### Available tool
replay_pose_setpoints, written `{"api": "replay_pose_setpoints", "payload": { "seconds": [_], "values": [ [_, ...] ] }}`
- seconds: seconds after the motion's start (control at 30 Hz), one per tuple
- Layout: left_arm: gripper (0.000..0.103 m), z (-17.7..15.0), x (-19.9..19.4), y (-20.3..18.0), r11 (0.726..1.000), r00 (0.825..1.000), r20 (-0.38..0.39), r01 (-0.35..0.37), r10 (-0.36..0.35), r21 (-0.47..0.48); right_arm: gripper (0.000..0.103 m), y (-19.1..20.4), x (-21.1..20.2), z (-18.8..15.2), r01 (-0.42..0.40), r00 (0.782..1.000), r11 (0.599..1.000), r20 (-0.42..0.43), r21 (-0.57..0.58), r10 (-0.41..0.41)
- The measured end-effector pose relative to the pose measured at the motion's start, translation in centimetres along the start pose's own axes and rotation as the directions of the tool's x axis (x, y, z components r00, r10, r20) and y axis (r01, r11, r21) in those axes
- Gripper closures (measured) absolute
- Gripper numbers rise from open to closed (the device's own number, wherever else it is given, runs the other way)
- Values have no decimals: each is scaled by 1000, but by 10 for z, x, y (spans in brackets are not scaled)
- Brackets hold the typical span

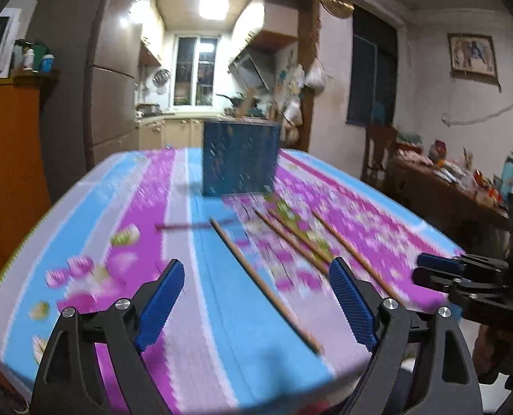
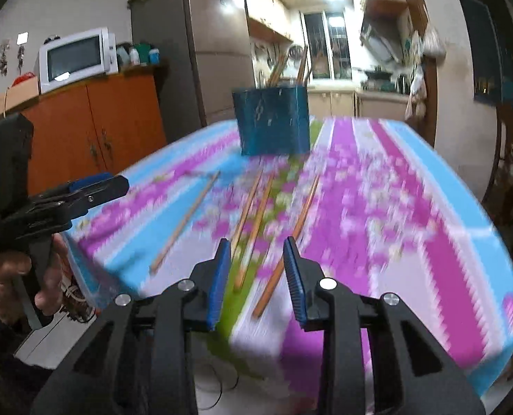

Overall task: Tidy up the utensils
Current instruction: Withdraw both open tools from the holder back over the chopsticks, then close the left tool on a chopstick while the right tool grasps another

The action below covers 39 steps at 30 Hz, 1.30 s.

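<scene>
Several wooden chopsticks lie loose on the striped pink and blue tablecloth (image 1: 221, 328). One long chopstick (image 1: 263, 283) runs between the fingers of my left gripper (image 1: 256, 264), which is open wide above it. A pair of chopsticks (image 1: 291, 238) and a single chopstick (image 1: 353, 252) lie to its right. Behind them a blue utensil holder (image 1: 240, 157) stands upright, with chopsticks sticking out of it (image 2: 284, 65). My right gripper (image 2: 256, 242) hovers with a narrow gap above the rightmost chopstick (image 2: 273, 276), its pads touching nothing. It shows at the right edge (image 1: 417, 269).
The near table edge (image 2: 256, 339) lies just under both grippers. A hand (image 2: 21, 276) holds the left gripper (image 2: 114, 185). A microwave (image 2: 76, 55) sits on an orange cabinet (image 2: 93, 128) to the left. A cluttered side table (image 1: 464, 180) stands to the right.
</scene>
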<state>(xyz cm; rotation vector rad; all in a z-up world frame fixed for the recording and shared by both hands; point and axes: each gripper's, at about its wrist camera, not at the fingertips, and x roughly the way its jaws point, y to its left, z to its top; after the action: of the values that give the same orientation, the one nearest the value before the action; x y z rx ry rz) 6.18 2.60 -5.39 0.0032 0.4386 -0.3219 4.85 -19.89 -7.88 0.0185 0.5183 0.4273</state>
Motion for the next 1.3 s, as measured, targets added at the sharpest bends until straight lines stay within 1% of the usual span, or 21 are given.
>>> {"api": "replay_pose_setpoints", "payload": {
  "seconds": [0.07, 0.13, 0.23, 0.3, 0.47, 0.57, 0.6, 0.77, 0.83, 0.9, 0.93, 0.97, 1.0, 1.03, 1.07, 1.1, 1.2, 1.3],
  "values": [
    [22, -10, 5, -8, 1000, 1000, -24, 2, -1, 27, 84, 6, 8, -8, -11, 1000, 1000, -23, -17, 11],
    [27, -17, 9, -9, 1000, 999, -46, 18, -17, 20, 90, 11, 14, -10, -29, 999, 999, -46, -31, 28],
    [29, -19, 11, -12, 1000, 999, -47, 18, -17, 24, 92, 16, 21, -11, -26, 997, 998, -73, -61, 22],
    [34, -22, 14, -11, 999, 998, -60, 29, -28, 18, 92, 16, 24, -12, -14, 997, 997, -82, -69, 9],
    [38, -29, 18, -17, 998, 996, -81, 50, -47, 35, 93, 16, 34, -15, 0, 992, 997, -124, -74, -9],
    [39, -34, 20, -22, 997, 995, -83, 63, -59, 37, 94, 17, 34, -16, 11, 993, 997, -120, -83, -21],
    [41, -35, 21, -24, 997, 995, -83, 64, -60, 42, 97, 16, 34, -15, 14, 993, 997, -118, -78, -23],
    [51, -45, 28, -34, 996, 994, -90, 74, -68, 59, 97, 14, 33, -16, 20, 994, 998, -108, -66, -27],
    [51, -49, 29, -41, 994, 994, -87, 72, -65, 79, 97, 14, 33, -15, 19, 994, 997, -105, -70, -26],
    [56, -52, 30, -45, 994, 995, -81, 66, -58, 88, 97, 13, 34, -16, 18, 995, 997, -97, -69, -25],
    [57, -53, 30, -46, 994, 996, -72, 54, -47, 93, 97, 13, 34, -16, 20, 995, 997, -95, -71, -27],
    [63, -53, 31, -46, 995, 997, -69, 49, -43, 91, 97, 13, 34, -16, 21, 995, 997, -92, -73, -28],
    [72, -53, 32, -46, 995, 997, -65, 39, -33, 89, 97, 13, 35, -16, 21, 996, 997, -90, -73, -27],
    [76, -54, 32, -45, 996, 998, -62, 31, -25, 90, 97, 13, 35, -16, 18, 996, 997, -87, -72, -25],
    [83, -54, 33, -44, 996, 998, -59, 24, -19, 89, 97, 12, 35, -16, 16, 996, 997, -86, -69, -22],
    [86, -54, 33, -43, 996, 998, -55, 15, -10, 89, 97, 12, 36, -15, 15, 996, 998, -85, -69, -21],
    [86, -55, 32, -45, 994, 999, -48, 5, 1, 109, 97, 13, 37, -15, 18, 996, 997, -82, -75, -24],
    [86, -57, 32, -46, 994, 1000, -28, -6, 9, 111, 97, 15, 36, -17, 26, 997, 996, -74, -80, -32]
  ]
}}
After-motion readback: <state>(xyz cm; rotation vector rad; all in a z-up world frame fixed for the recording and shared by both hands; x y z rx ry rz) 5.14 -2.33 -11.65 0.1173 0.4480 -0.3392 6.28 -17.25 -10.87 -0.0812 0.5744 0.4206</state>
